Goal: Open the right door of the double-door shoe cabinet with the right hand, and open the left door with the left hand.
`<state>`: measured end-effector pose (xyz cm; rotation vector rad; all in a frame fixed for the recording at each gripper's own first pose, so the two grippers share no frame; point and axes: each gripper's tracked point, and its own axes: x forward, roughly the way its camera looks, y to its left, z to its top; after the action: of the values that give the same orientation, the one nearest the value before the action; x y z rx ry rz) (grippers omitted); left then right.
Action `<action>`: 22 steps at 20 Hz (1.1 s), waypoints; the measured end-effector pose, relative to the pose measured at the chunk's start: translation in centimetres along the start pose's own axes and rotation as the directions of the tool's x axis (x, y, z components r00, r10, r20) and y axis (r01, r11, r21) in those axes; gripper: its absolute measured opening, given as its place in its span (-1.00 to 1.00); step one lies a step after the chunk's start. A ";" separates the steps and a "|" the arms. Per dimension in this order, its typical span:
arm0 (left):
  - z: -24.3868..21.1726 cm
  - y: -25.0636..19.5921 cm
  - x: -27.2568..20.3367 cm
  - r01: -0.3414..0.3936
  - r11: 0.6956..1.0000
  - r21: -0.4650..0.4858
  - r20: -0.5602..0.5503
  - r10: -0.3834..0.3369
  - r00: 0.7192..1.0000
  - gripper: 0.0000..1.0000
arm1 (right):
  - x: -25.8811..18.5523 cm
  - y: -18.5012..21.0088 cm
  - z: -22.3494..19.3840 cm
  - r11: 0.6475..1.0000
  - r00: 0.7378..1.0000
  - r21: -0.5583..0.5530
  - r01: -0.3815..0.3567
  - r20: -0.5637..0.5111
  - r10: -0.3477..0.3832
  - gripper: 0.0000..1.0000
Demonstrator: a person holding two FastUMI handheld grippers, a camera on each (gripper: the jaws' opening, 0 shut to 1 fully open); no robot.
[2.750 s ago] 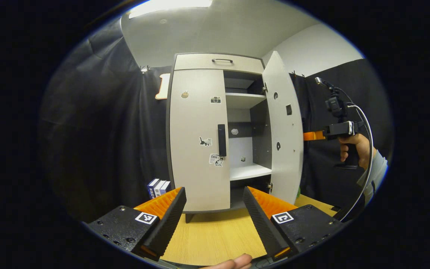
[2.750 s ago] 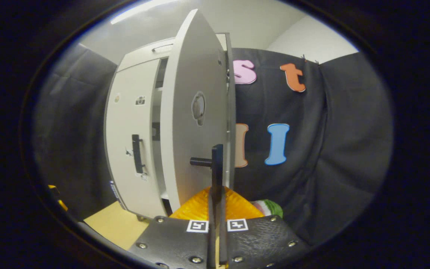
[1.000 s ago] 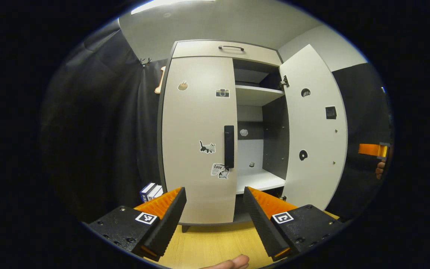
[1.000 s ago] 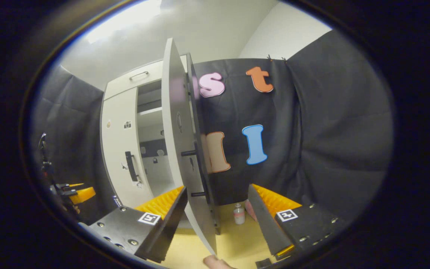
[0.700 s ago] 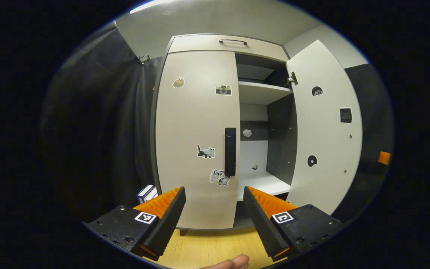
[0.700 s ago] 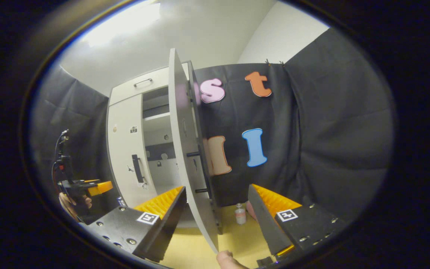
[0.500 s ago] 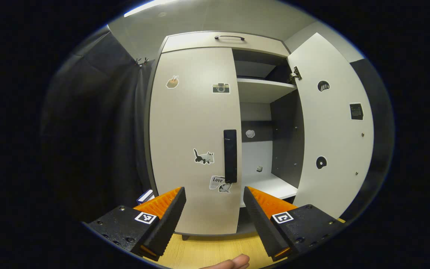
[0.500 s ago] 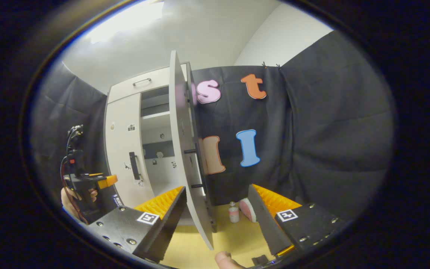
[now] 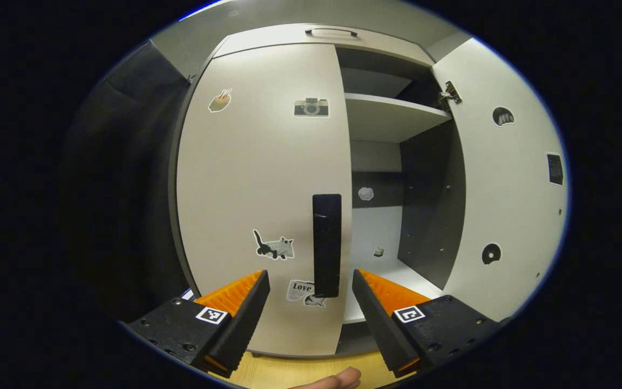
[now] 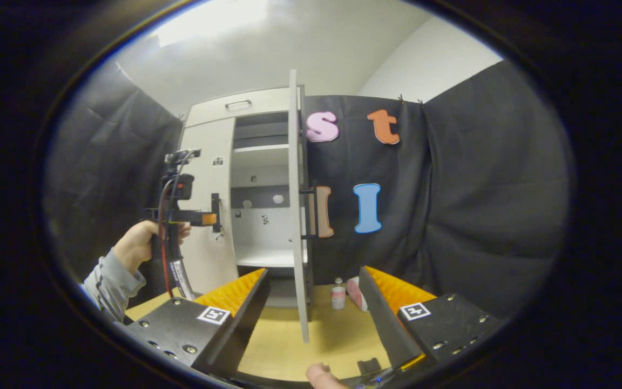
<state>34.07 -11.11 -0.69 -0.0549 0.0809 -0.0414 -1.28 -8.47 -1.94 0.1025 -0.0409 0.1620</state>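
- The shoe cabinet [image 9: 343, 38] is a flat, matte pale-grey laminate box with darker inner walls and a smooth white shelf [image 9: 392, 116] up top, sitting on a light wood-grain worktop [image 10: 338, 340].
- Left door [image 9: 259, 178] is shut, a plain slab dotted with little stickers: a cat [image 9: 273, 247], a camera [image 9: 311, 107].
- Its handle [image 9: 326, 245] is a slim black upright bar along the door's right edge.
- Left tool [image 9: 311, 310] has its ribbed wedge-shaped fingers spread apart, and the low end of the handle sits in the gap between them. Nothing gripped.
- Right door [image 10: 296, 216] is swung wide open; in the right gripper view you see it edge-on, a thin board.
- Right tool [image 10: 313, 316] is also spread apart, near side of that door's edge, holding nothing.
- In that same view a hand [image 10: 137, 243] in a grey sleeve holds the left tool [image 10: 211, 218] up at the left door.
- A small bottle [image 10: 338, 294] stands on the worktop on the far side of the open door.
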 end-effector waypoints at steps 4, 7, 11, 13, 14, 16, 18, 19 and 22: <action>0.9 0.2 2.4 -0.005 1.000 0.018 0.030 0.005 1.000 0.93 | -1.4 1.3 -0.6 0.999 1.000 -0.040 0.009 0.025 -0.008 0.97; 1.3 0.2 3.8 -0.010 0.999 0.045 0.053 0.007 0.999 0.94 | -1.7 2.2 -1.9 0.999 1.000 -0.034 0.010 0.010 -0.010 0.89; 1.8 0.3 4.8 0.019 1.000 -0.001 0.069 -0.019 0.997 0.93 | -1.9 3.8 -3.1 1.000 1.000 -0.013 -0.021 -0.012 0.021 0.89; 0.9 0.2 5.4 0.039 0.998 -0.048 0.037 -0.037 0.999 0.94 | -2.2 4.7 -3.5 0.999 0.999 -0.015 -0.034 -0.017 0.033 0.97; 1.5 0.2 5.1 0.045 0.999 -0.030 0.059 -0.043 0.997 0.94 | -2.4 5.2 -3.7 0.999 0.999 -0.010 -0.044 -0.020 0.043 0.97; 1.3 0.2 5.3 0.041 0.999 -0.015 0.041 -0.041 0.998 0.91 | -2.9 6.5 -3.7 0.997 0.997 -0.002 -0.073 -0.019 0.073 0.89; 1.3 -0.2 5.3 0.047 0.999 -0.012 0.032 -0.047 0.998 0.87 | -3.4 7.5 -4.0 0.994 0.994 -0.002 -0.105 -0.022 0.105 0.97; 1.4 -0.5 5.4 0.048 0.999 0.006 0.036 -0.049 0.998 0.75 | -3.7 7.7 -4.2 0.994 0.994 0.000 -0.110 -0.027 0.110 0.97; 1.4 -2.2 6.0 0.112 0.994 0.013 0.052 -0.113 0.992 0.01 | -3.9 7.8 -4.8 0.995 0.995 0.003 -0.097 -0.030 0.097 0.97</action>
<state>40.08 -13.50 0.34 -0.0508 0.0244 -0.1530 -6.23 -0.96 -6.14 0.0995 -0.0156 0.2602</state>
